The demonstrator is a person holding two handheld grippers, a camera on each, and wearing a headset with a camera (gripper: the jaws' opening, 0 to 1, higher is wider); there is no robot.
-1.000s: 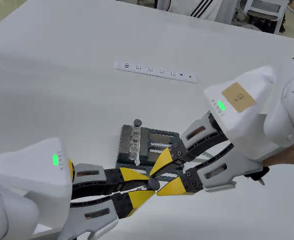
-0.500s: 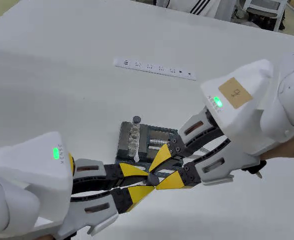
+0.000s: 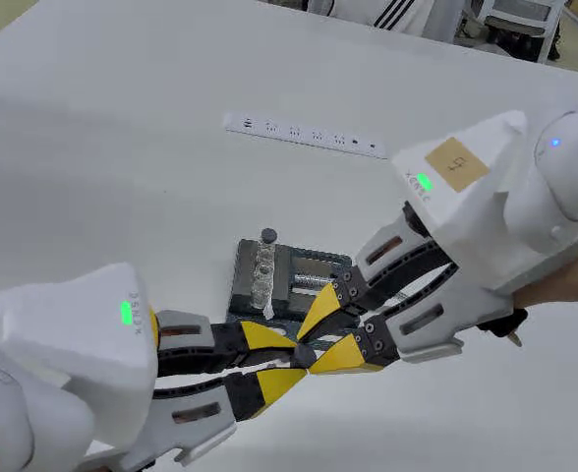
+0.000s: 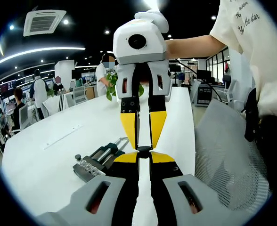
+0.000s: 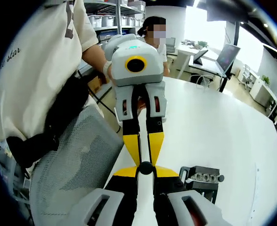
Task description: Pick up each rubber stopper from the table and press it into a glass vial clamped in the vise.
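A dark rubber stopper (image 3: 302, 354) hangs above the table's near edge, pinched where both grippers meet tip to tip. My left gripper (image 3: 295, 360) comes in from the lower left, shut on the stopper (image 4: 144, 149). My right gripper (image 3: 311, 351) comes in from the right, its yellow tips closed on either side of the same stopper (image 5: 145, 168). Just beyond them a small dark vise (image 3: 304, 280) sits on the white table. It clamps a glass vial (image 3: 263, 273) with a dark stopper (image 3: 268, 236) in its far end. The vise (image 4: 101, 157) (image 5: 202, 178) is also visible beside the jaws.
A white power strip (image 3: 304, 136) lies farther back on the table (image 3: 122, 147). A grey mesh chair (image 5: 77, 165) (image 4: 223, 155) stands at the table's near edge beside the person. Other people and desks are in the background.
The head camera has shifted a little. Both grippers stay tip to tip on the stopper, drifting only slightly; the vise and vial have not moved.
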